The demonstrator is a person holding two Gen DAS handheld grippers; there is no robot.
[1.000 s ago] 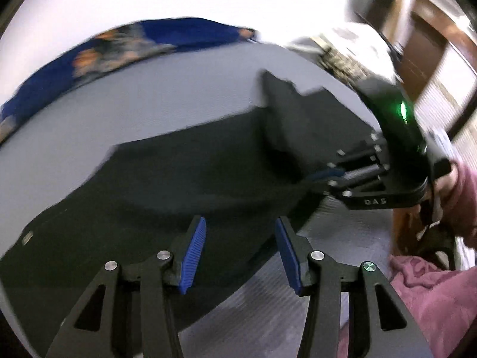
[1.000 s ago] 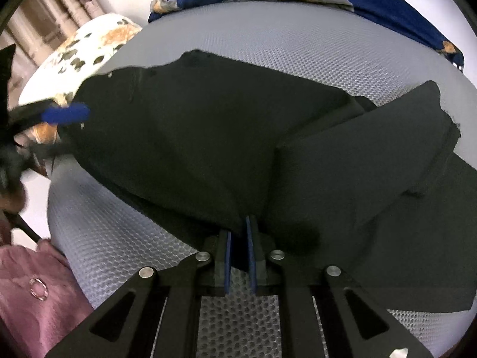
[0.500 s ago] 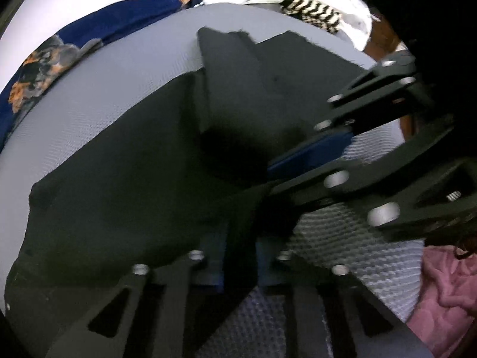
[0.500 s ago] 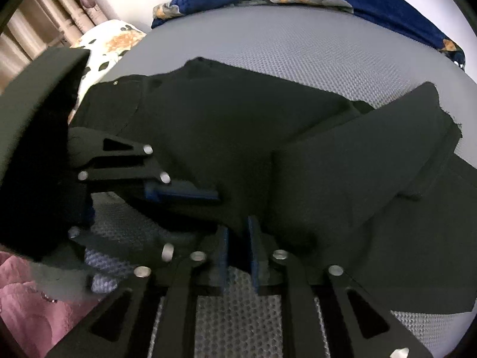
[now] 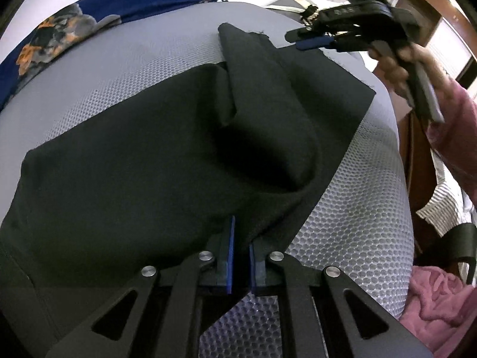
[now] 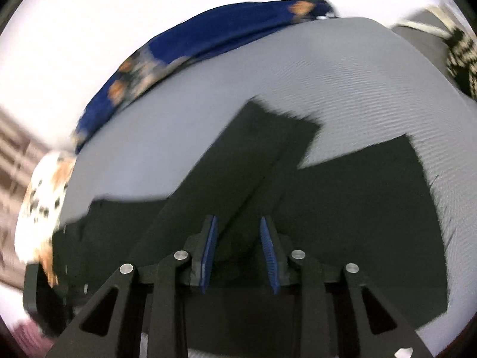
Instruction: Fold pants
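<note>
1. Left wrist view: my left gripper point(image 5: 240, 253) has its jaws clamped on a bunched edge of the black pants point(image 5: 134, 161), which lie spread over the grey mesh mattress point(image 5: 357, 223).
2. One leg is folded back across the other, raising a soft ridge through the middle of the cloth.
3. Up at the far right of the same view, my right gripper point(image 5: 313, 41) hangs in the air above the hem end, its blue pads point(image 5: 314, 42) showing, touching no cloth.
4. Right wrist view, blurred: my right gripper point(image 6: 240, 253) has its jaws apart with nothing between them, and the pants point(image 6: 342, 208) lie flat below.
5. A blue floral blanket point(image 5: 59, 32) runs along the mattress's far edge.
6. Pink fabric point(image 5: 432, 298) sits at the near right corner.
</note>
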